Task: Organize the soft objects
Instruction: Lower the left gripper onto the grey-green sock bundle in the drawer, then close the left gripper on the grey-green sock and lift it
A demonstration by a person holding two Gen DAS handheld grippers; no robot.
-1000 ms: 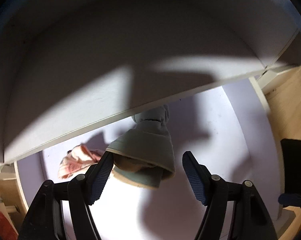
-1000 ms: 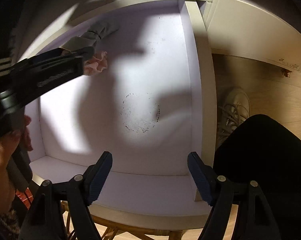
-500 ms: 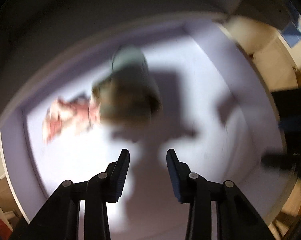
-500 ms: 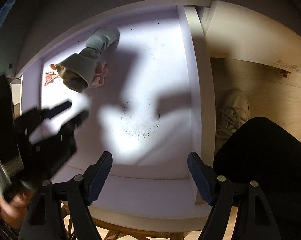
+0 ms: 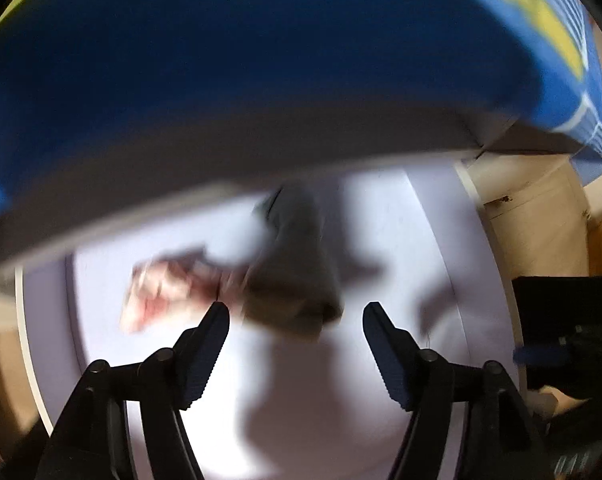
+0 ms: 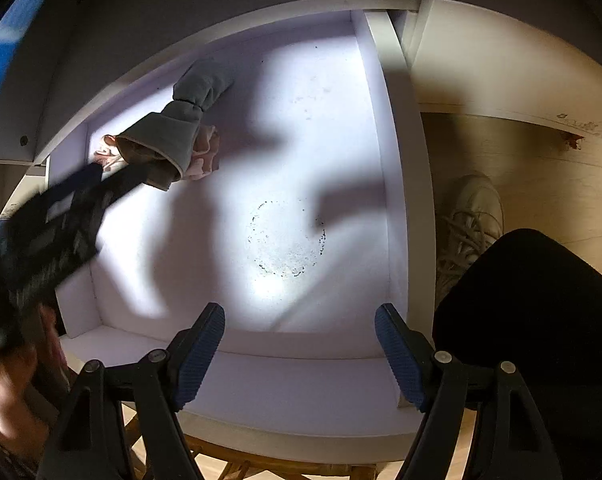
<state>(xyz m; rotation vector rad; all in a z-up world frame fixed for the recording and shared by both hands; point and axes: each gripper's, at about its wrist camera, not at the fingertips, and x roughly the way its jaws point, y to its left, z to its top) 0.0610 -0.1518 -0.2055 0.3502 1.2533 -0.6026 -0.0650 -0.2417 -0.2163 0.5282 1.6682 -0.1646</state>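
Pale sneaker (image 6: 471,216) on wooden floor (image 6: 541,168); blue, possibly striped, cloth (image 5: 261,40) above

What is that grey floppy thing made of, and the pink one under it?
The grey thing looks like soft matte knit or fleece cloth: it sags, creases and has a folded cuff. The pink thing seems to be thin crumpled fabric with ruffled edges; it is mostly hidden, so that is less certain.

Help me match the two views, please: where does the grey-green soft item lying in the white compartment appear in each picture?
Left wrist view: the grey-green soft item is blurred at centre, just beyond the opening, empty left gripper.
Right wrist view: it lies upper left, at the compartment's back.
Shared landmark: the pink cloth lying against it.
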